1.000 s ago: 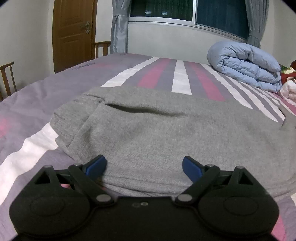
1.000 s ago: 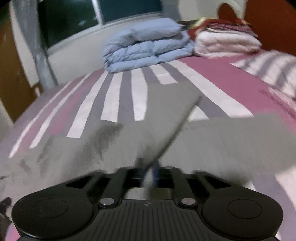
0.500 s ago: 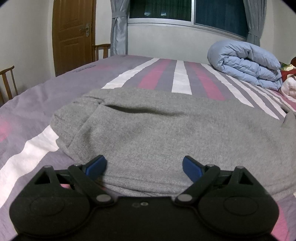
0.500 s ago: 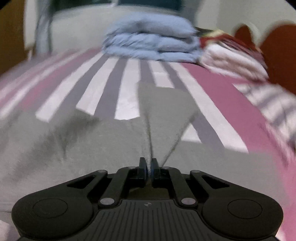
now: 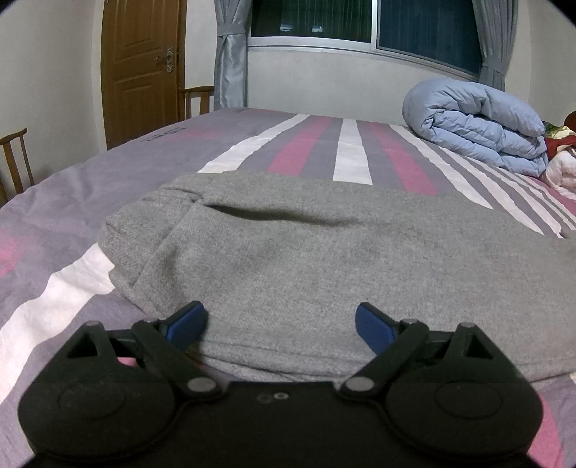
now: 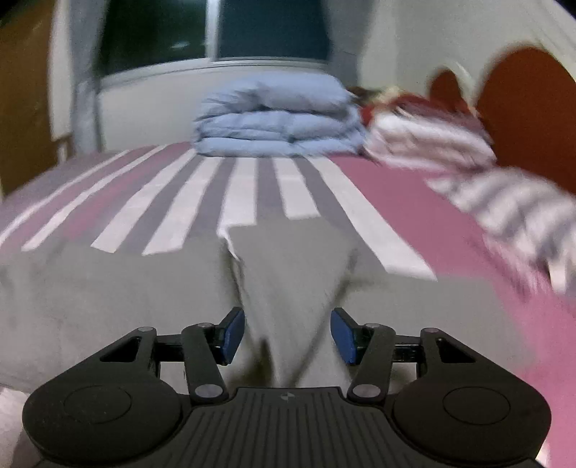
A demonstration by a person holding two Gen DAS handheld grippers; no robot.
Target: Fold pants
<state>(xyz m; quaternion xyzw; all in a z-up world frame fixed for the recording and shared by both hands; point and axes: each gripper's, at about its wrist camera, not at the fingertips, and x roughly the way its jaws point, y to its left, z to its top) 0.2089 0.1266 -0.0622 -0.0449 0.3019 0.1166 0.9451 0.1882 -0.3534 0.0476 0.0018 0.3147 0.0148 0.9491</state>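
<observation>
Dim, even indoor light; the window (image 5: 363,32) is dark. The left wrist view is sharp with soft shadows. The right wrist view is motion-blurred throughout, worst at the striped pillow (image 6: 511,212). Fisheye bending curves both edges.

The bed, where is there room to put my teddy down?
Bare striped sheet lies between the gray pants and the folded blue duvet, and left of the pants toward the door. The headboard end is crowded with the duvet and folded blankets.

Two low views from my wrists, over the bed.
Each faces the window wall; both share the grey pants (image 5: 324,259) and blue quilt (image 6: 277,122).
</observation>
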